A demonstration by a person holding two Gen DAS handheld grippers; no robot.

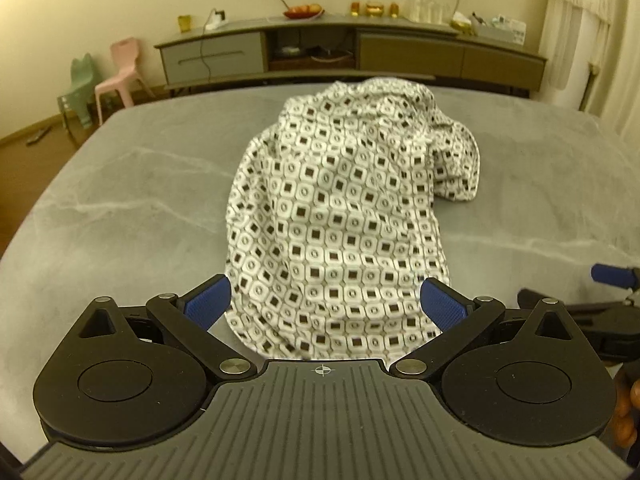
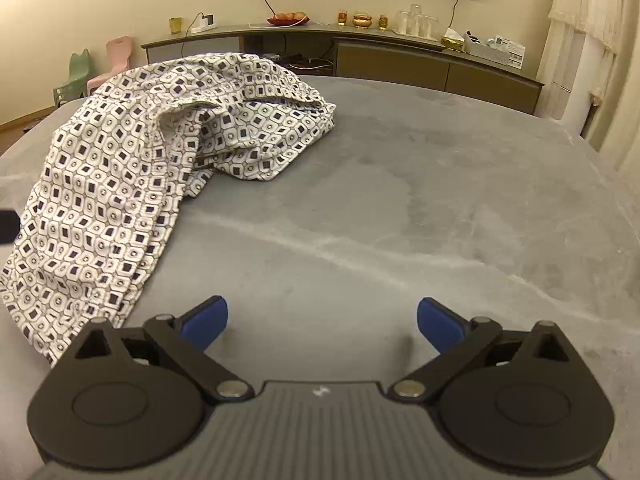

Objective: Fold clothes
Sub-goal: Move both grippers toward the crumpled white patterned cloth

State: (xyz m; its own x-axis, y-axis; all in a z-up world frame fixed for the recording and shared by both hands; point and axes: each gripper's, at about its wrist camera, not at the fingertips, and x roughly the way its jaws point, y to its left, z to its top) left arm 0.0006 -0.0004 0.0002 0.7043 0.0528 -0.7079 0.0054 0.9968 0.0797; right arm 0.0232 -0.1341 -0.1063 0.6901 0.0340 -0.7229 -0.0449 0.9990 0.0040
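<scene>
Crumpled on the grey marbled table (image 1: 120,184): a white garment (image 1: 336,216) printed with small dark squares, bunched into a long heap running from the near edge toward the far side, thicker and more rumpled at its far end. Unfolded, no neat edges showing.

Hovering just above the garment's near end, tilted downward: the left gripper (image 1: 325,306), jaws spread wide, blue pads (image 1: 208,304) flanking the cloth's near hem on either side, pinching nothing. Whether the pads brush the fabric cannot be told.

To the right of the garment, over bare tabletop: the right gripper (image 2: 322,326), likewise tilted down, jaws spread wide, nothing between the blue pads (image 2: 206,326) but grey surface. Seen from this side, the garment (image 2: 132,184) lying to the left, its near hem close beside the left finger linkage, a folded flap lifted up near its middle.

At the right edge of the left wrist view, beside the garment: a blue tip of the other gripper and part of a hand (image 1: 626,412).

Beyond the garment, past the table's far edge: a long low sideboard (image 1: 352,52) carrying glasses and a bowl of fruit, and left of it a pink chair (image 1: 120,72) and a green chair (image 1: 78,88).
</scene>
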